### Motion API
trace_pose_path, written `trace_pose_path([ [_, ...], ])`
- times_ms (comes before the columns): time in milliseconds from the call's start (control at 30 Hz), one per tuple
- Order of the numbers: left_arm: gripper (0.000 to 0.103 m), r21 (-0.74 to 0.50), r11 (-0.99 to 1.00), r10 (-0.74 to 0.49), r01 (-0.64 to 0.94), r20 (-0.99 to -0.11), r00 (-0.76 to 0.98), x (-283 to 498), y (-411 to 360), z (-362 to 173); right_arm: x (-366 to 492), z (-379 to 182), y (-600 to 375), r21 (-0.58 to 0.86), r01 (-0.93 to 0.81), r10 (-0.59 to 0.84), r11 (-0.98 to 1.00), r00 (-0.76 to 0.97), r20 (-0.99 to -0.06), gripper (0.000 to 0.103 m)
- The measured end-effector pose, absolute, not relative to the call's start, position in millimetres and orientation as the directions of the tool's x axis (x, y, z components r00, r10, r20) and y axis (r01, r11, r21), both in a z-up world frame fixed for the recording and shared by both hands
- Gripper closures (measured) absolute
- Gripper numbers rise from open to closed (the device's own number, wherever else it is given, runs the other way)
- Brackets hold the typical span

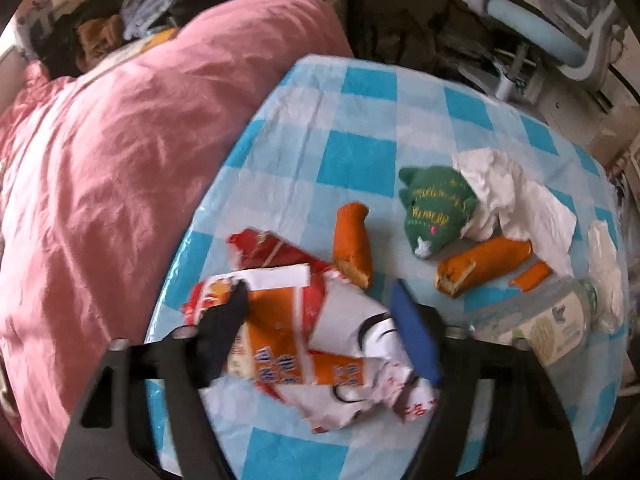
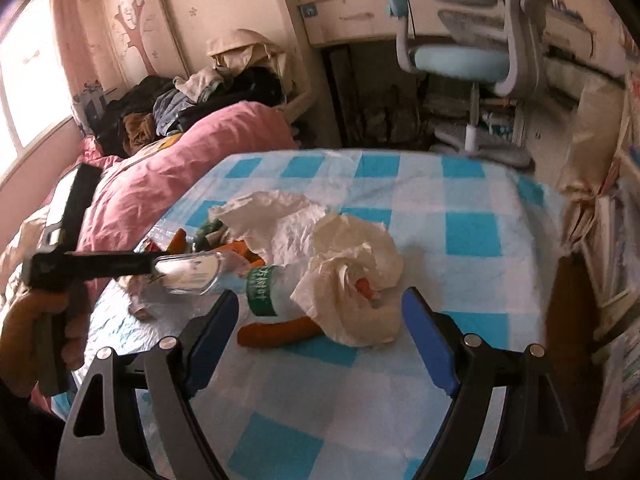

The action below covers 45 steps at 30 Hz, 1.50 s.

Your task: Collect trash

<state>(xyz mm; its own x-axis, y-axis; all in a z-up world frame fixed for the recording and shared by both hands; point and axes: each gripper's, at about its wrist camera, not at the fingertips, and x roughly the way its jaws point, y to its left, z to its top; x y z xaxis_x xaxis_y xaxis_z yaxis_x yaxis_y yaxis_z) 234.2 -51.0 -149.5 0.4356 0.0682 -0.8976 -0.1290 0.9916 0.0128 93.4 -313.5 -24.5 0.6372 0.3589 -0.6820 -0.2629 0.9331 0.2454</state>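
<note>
Fingers of the left gripper (image 1: 320, 300) stand partly apart astride a torn orange-and-white wrapper (image 1: 304, 344) lying on the checked table (image 1: 360, 160), the pads not seen pressing it. Fingers of the right gripper (image 2: 320, 308) stand wide with nothing held, pointed at a crumpled white tissue (image 2: 356, 280) beside a clear plastic bottle (image 2: 224, 272). Orange sausage-shaped pieces (image 1: 352, 248) and a green knitted toy (image 1: 436, 208) lie among the litter; a pink duvet (image 1: 120, 160) adjoins the table
</note>
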Motion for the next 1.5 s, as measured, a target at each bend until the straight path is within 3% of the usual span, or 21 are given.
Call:
trace_pose_path([
  [33,0.051,0.013,0.993,0.061,-0.115,-0.901,0.43,232.1,-48.8,-149.5,98.0,-29.1,-314.1,0.271,-0.259,0.374,0.927,0.624,-0.686,0.026],
  [67,0.066,0.019,0.995,0.06,-0.1,-0.902,0.428,230.4,-48.2,-149.8,100.6,-32.5,-314.1,0.29,-0.258,0.388,0.922,0.615,-0.687,0.029],
  [100,0.07,0.022,0.997,0.051,-0.072,-0.907,0.419,226.7,-45.3,-150.4,103.7,-35.7,-314.4,0.307,-0.258,0.401,0.916,0.603,-0.69,0.037],
  [167,0.071,-0.009,0.999,0.012,-0.046,-0.907,0.421,219.1,-39.1,-149.4,109.2,-41.6,-314.7,0.337,-0.252,0.421,0.907,0.578,-0.699,0.053],
  [200,0.072,-0.034,0.999,-0.016,-0.035,-0.907,0.421,215.3,-35.8,-147.8,109.9,-43.3,-315.0,0.343,-0.247,0.423,0.906,0.573,-0.702,0.067],
  [300,0.072,-0.111,0.994,-0.096,-0.008,-0.897,0.431,202.3,-29.7,-137.4,105.2,-41.4,-319.5,0.349,-0.235,0.419,0.907,0.576,-0.702,0.085],
  [333,0.072,-0.138,0.99,-0.125,0.004,-0.889,0.44,196.7,-27.2,-131.8,101.4,-37.7,-320.3,0.346,-0.237,0.418,0.908,0.582,-0.697,0.086],
  [833,0.073,-0.432,0.898,-0.413,0.086,-0.757,0.506,130.9,-5.2,-97.2,39.2,14.7,-310.2,0.381,-0.346,0.513,0.857,0.639,-0.573,0.088],
  [1500,0.073,-0.431,0.879,-0.457,0.203,-0.638,0.62,89.1,-37.5,-59.4,3.1,29.3,-303.0,0.541,-0.416,0.666,0.731,0.609,-0.432,0.088],
])
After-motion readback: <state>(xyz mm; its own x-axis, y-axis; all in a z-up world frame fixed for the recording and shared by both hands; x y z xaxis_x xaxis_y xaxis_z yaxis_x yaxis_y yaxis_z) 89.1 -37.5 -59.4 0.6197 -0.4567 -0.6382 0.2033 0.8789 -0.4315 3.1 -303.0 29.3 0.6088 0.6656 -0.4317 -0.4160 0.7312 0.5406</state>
